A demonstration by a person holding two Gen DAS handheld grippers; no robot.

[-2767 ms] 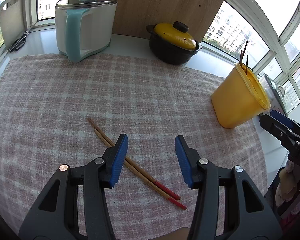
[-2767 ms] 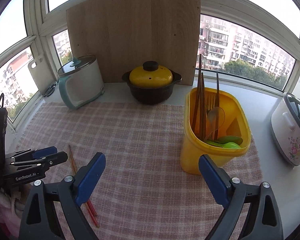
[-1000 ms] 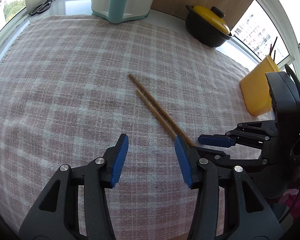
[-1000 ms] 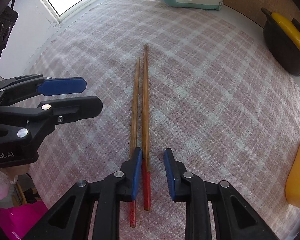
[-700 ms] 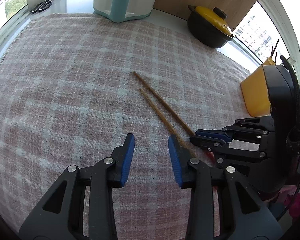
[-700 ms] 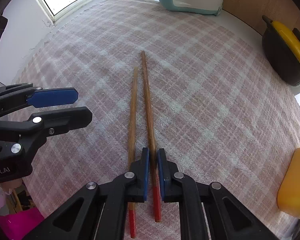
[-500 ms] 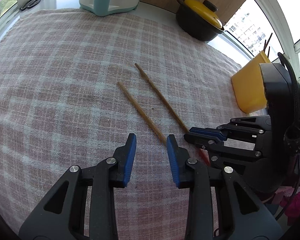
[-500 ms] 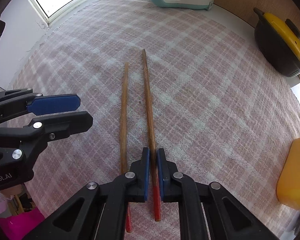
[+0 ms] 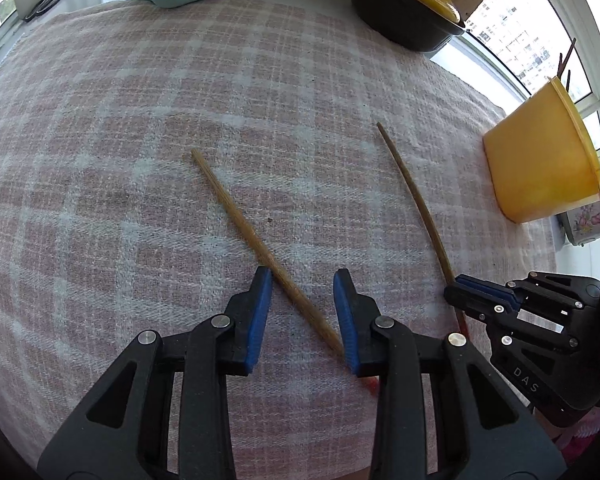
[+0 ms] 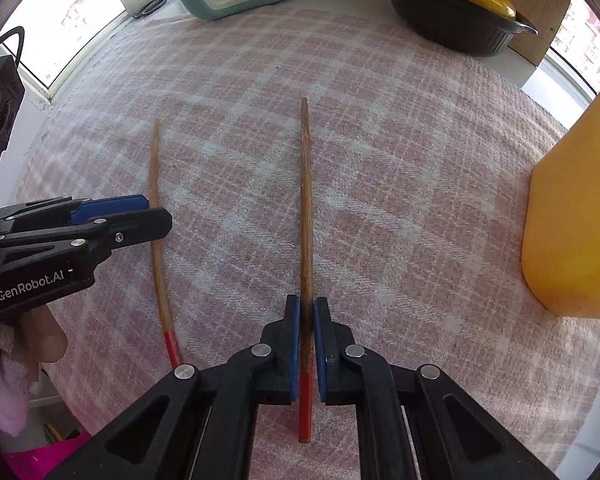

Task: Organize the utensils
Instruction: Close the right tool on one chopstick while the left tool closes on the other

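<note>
The two chopsticks lay side by side on the checked cloth (image 9: pixel 140 128) a second ago; now they are well apart. Both are thin brown wood with a red-painted butt end. One chopstick (image 10: pixel 306 208) is pinched just above its red end in the right claw (image 10: pixel 307 312), whose blue pads are shut tight on it; it points away toward the black pot (image 10: pixel 452 12), nearer the yellow holder (image 10: pixel 572 208) than its mate is. The other chopstick (image 9: pixel 260 244) lies flat on the cloth, farther from the holder, and runs slantwise between the fingers of the left claw (image 9: pixel 302 280). That claw has narrowed since a second ago and stands partly open, its pads not pressing the stick, though the stick passes close under the pad (image 9: pixel 346 320) on the holder's side. The holder stands at the cloth's edge, with sticks rising from it.
</note>
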